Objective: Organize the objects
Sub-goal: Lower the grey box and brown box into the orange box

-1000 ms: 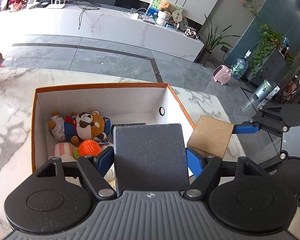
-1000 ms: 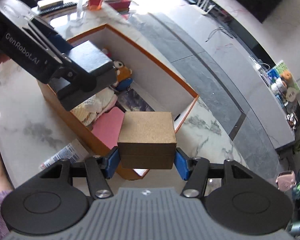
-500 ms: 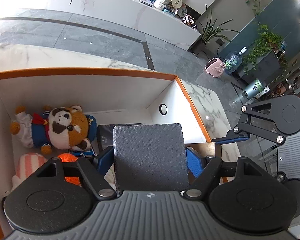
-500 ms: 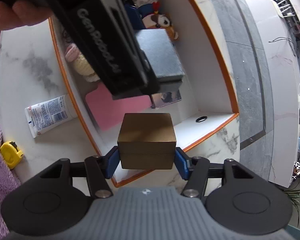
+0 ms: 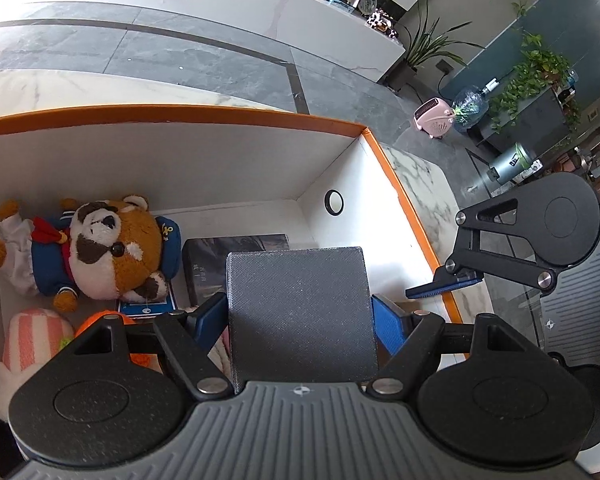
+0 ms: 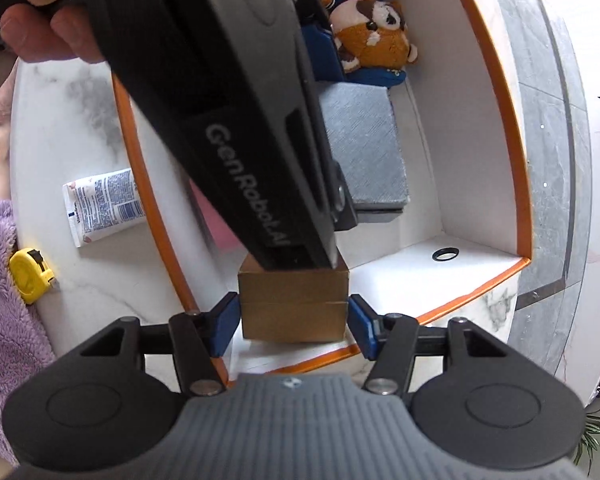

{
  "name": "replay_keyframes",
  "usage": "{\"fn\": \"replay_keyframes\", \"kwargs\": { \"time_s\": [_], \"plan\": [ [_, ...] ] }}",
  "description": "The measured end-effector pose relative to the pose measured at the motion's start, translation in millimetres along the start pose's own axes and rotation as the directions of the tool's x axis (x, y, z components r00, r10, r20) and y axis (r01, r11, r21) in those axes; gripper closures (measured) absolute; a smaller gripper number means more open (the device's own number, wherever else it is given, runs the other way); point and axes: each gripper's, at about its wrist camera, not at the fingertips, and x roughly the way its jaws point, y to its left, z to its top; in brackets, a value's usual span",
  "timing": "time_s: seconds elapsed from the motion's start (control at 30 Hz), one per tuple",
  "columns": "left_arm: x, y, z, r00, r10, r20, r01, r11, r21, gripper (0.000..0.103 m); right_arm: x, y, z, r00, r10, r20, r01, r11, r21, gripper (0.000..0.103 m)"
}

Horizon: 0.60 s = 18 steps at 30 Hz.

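An orange-rimmed white box (image 5: 180,114) (image 6: 516,184) stands on the marble table. My left gripper (image 5: 298,316) is shut on a dark grey box (image 5: 300,312) and holds it low inside the white box, over a dark book (image 5: 236,248). The grey box also shows in the right wrist view (image 6: 364,152). My right gripper (image 6: 294,316) is shut on a brown box (image 6: 294,304), held over the white box's near corner, just under the left gripper's body (image 6: 228,120).
Inside the white box lie a plush bear (image 5: 100,248) (image 6: 372,40), a striped plush (image 5: 28,336) and an orange knitted ball (image 5: 100,318). On the table left of the box lie a toothpaste tube (image 6: 104,200) and a yellow tape measure (image 6: 30,276).
Both grippers have moved forward and down into the white box with their boxes. The left gripper now crosses over the brown box in the right wrist view.
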Motion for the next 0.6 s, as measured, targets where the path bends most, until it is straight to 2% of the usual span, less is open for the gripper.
{"fn": "replay_keyframes", "kwargs": {
  "time_s": [0.2, 0.4, 0.6],
  "plan": [
    [4, 0, 0, 1.0, -0.007, -0.014, 0.007, 1.0, -0.014, 0.014, 3, -2, 1, 1.0, -0.004, -0.031, 0.003, 1.0, -0.024, 0.04],
    [13, -5, 1, 0.999, -0.021, -0.037, 0.019, 0.999, -0.033, 0.014, -24, -10, -14, 0.998, -0.008, 0.07, 0.005, 0.999, 0.043, 0.04],
    [31, -15, -5, 0.992, -0.087, -0.091, 0.08, 0.994, -0.071, 0.015, -44, -11, -34, 0.99, -0.035, 0.134, 0.021, 0.994, 0.103, 0.04]
  ]
}}
